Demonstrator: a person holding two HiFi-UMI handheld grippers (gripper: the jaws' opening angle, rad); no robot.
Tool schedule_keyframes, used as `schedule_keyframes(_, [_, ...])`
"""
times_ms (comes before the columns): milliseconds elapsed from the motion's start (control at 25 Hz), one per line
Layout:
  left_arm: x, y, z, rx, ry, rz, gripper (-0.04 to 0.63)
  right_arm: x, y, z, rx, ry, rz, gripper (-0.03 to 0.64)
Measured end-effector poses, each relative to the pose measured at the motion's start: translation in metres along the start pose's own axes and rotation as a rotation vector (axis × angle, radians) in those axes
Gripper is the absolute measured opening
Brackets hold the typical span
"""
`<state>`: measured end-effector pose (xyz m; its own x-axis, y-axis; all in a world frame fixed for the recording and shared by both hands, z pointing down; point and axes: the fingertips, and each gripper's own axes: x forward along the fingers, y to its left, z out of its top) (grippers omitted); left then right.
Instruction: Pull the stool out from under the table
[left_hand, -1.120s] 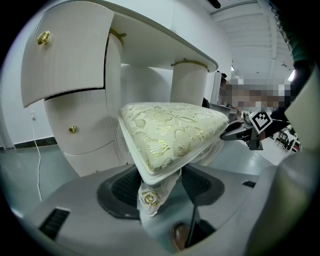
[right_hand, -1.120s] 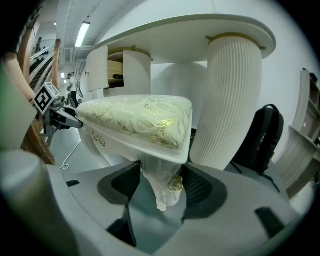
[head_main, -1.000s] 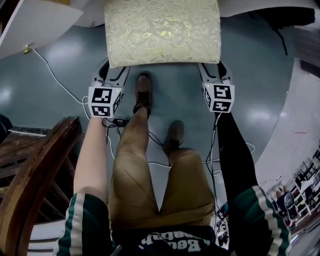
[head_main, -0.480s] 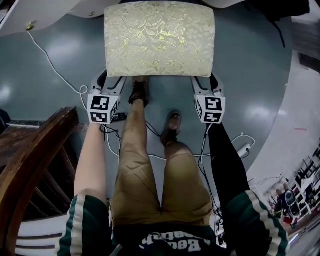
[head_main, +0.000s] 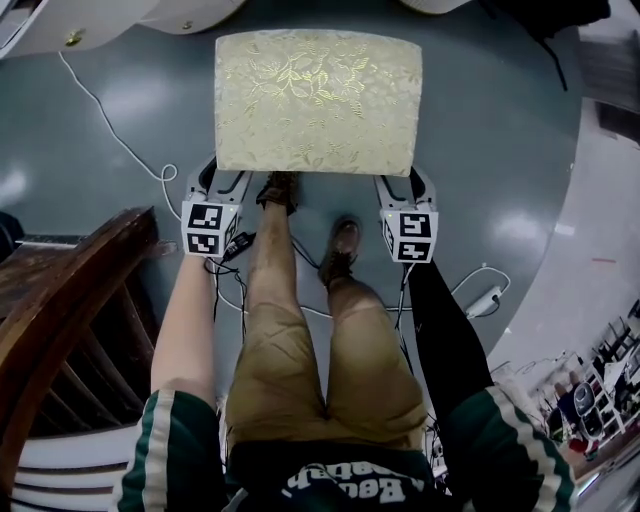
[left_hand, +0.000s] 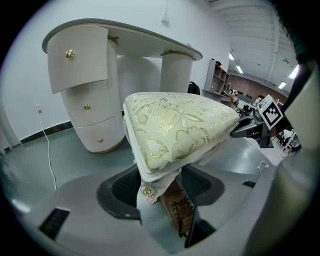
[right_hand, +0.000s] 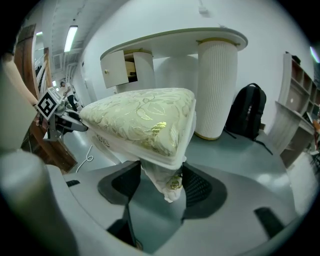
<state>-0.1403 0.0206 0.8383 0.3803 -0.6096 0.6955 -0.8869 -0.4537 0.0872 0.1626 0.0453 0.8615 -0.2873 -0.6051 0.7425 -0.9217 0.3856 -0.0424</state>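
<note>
Stool (head_main: 318, 100): a rectangular seat with a cream cushion in a gold leaf pattern on white legs; it is set on the floor (head_main: 500, 150), out from beneath the desk (head_main: 100, 25), whose white curved edge is seen just past the stool's far side.
Stool's near corners: each one is taken by a pair of tongs, with the cushion's corner overhanging the jaws in both gripper views.
Left tongs (left_hand: 160, 182): closed on the white leg (left_hand: 150, 200) at the stool's near left corner; the jaws are held wide, with the leg filling the gap between the pads.
Right tongs (right_hand: 161, 185): closed likewise on the near right leg (right_hand: 167, 182), wide, with a pad on either side of it.
Marker cubes: one (head_main: 207, 228) is seen behind the left tongs and one (head_main: 410, 237) behind the right, both just short of the stool's near edge.
Person: two brown shoes (head_main: 283, 190) are placed on the floor between the tongs, the left one at the stool's near edge.
Wooden chair (head_main: 60, 300): seen at the person's left, apart from the stool.
Cable (head_main: 110, 130): a white lead is trailed across the floor on the left.
Backpack (right_hand: 247, 112): a black one is propped beside the desk's ribbed pedestal.
</note>
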Motion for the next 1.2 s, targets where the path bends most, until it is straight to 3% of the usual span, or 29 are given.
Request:
schedule_keyframes(280, [-0.022,-0.006,-0.011,-0.042,0.013,0.134,0.291,-0.020,0.003,0.004,-0.003,-0.002,-0.024,0.279])
schedule_keyframes(440, [-0.062,-0.015,0.013,-0.046,-0.015,0.173,0.291,-0.062,0.004,0.026,0.003,-0.041,-0.013,0.278])
schedule_keyframes(720, [-0.146,-0.042,0.151,0.030,-0.252,0.195,0.290,-0.147,-0.003,0.133,-0.036,-0.222,-0.019,0.265])
schedule_keyframes(960, [-0.221,-0.083,0.266,0.094,-0.434,0.153,0.290,-0.221,-0.007,0.259,-0.117,-0.421,-0.038,0.268])
schedule_keyframes(1200, [-0.284,-0.106,0.359,0.145,-0.591,0.118,0.290,-0.285,0.003,0.339,-0.153,-0.553,-0.046,0.267])
